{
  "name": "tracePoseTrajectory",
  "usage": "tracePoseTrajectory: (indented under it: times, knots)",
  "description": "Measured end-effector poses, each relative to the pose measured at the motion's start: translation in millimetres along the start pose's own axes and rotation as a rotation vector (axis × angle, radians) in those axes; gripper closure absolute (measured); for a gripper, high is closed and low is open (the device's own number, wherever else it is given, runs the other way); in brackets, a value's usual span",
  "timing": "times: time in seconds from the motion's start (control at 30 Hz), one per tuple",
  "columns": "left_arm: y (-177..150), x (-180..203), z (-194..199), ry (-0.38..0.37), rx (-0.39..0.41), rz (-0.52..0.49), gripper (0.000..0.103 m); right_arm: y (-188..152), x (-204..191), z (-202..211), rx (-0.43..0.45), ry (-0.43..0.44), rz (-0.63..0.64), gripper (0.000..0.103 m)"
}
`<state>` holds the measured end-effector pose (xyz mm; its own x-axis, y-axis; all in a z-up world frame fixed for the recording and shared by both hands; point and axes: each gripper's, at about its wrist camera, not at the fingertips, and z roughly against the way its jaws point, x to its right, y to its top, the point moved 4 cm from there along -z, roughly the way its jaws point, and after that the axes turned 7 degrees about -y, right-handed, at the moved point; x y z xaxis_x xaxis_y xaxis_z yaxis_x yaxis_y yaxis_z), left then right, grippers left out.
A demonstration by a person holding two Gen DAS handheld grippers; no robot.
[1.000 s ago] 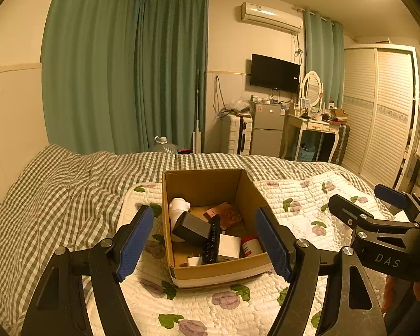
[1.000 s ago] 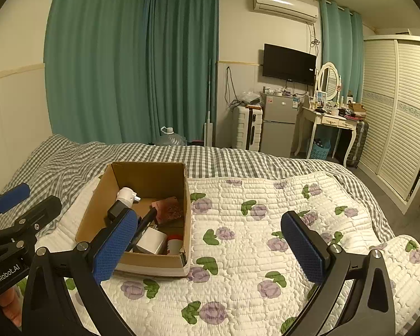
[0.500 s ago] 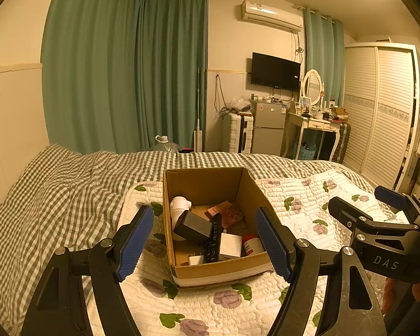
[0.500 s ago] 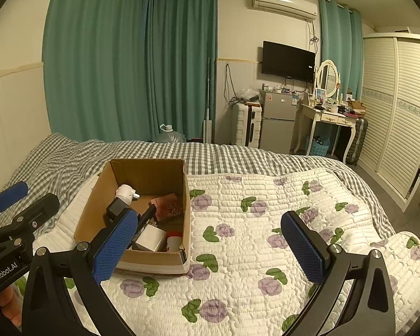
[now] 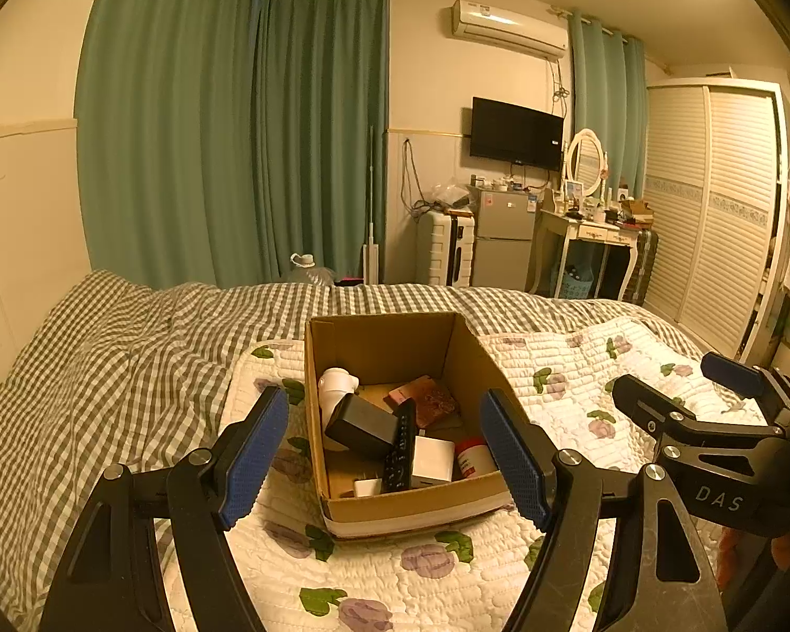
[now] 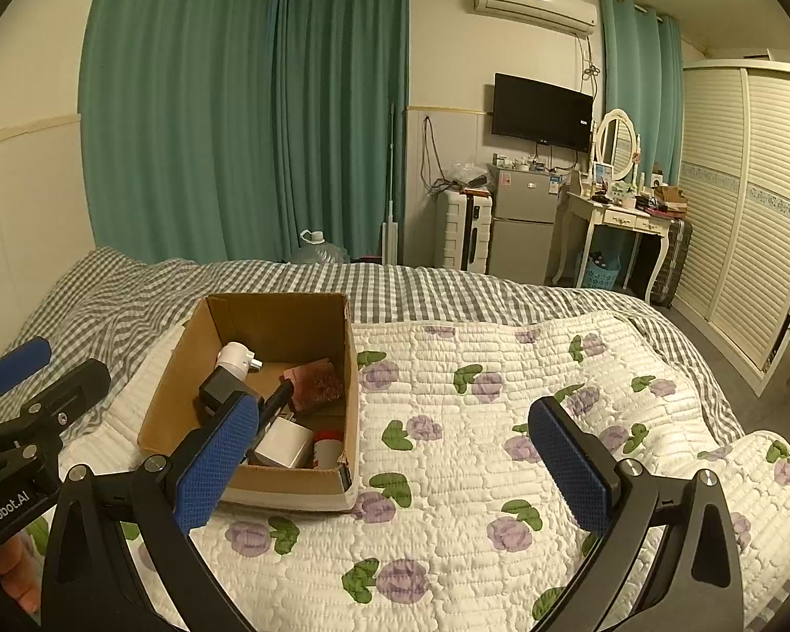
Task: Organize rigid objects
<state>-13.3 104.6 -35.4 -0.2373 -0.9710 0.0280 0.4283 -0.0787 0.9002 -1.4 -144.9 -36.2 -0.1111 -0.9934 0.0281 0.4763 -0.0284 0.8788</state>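
An open cardboard box [image 5: 411,513] [image 6: 284,490] sits on a white floral quilt [image 5: 569,368] [image 6: 474,421]. Inside it lie a white bottle [image 5: 334,384] [image 6: 234,358], a black box [image 5: 361,424], a black remote [image 5: 401,447], a white cube [image 5: 432,461] [image 6: 282,442], a red-capped jar [image 5: 471,455] [image 6: 327,445] and a brown pouch [image 5: 429,400] [image 6: 313,384]. My left gripper [image 5: 384,453] hovers in front of the box, open and empty. My right gripper [image 6: 389,468] is open and empty over the quilt, right of the box. Each gripper shows at the edge of the other's view.
A grey checked blanket [image 5: 105,358] covers the bed's left and far side. Beyond the bed stand green curtains [image 5: 237,131], a water jug [image 6: 318,250], a small fridge [image 6: 524,221], a dressing table [image 6: 632,216] and a louvred wardrobe [image 6: 753,200]. A hand's fingers [image 6: 16,574] show at bottom left.
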Motion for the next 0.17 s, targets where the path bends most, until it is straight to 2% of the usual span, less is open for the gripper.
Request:
tracePoseTrajectory:
  times: [0.17]
  knots:
    - [-1.1,-2.0,1.8,-0.006,0.016,0.001,0.025,0.3,-0.1,-0.1,0.000,0.000,0.000,0.000]
